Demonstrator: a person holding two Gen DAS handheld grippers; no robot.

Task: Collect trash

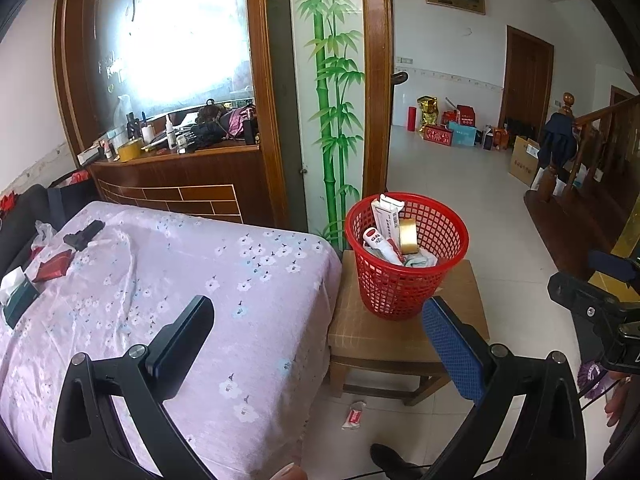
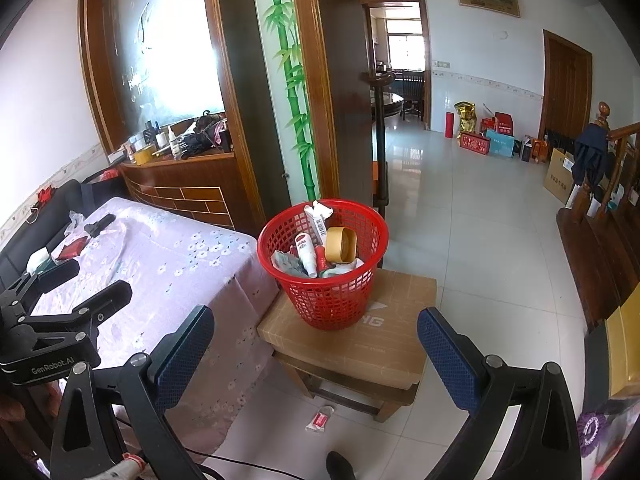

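A red mesh basket [image 1: 394, 292] [image 2: 332, 304] stands on a low wooden stool [image 1: 380, 336] [image 2: 360, 344] beside the table. It holds a tape roll [image 1: 409, 236] [image 2: 341, 245], tubes and a white box. A small red-and-white wrapper [image 1: 354, 414] [image 2: 320, 420] lies on the floor tiles in front of the stool. My left gripper [image 1: 320, 336] is open and empty, above the table corner. My right gripper [image 2: 318, 356] is open and empty too, facing the basket from a little way back. Its black frame shows at the right edge of the left wrist view.
The table with a floral cloth [image 1: 180, 300] [image 2: 168, 264] carries a black object [image 1: 84, 234], a red packet [image 1: 54, 266] and a tissue box [image 1: 18, 292] at its far left. A wooden cabinet [image 1: 180, 176] stands behind. Stair railing [image 2: 600, 184] and boxes line the right.
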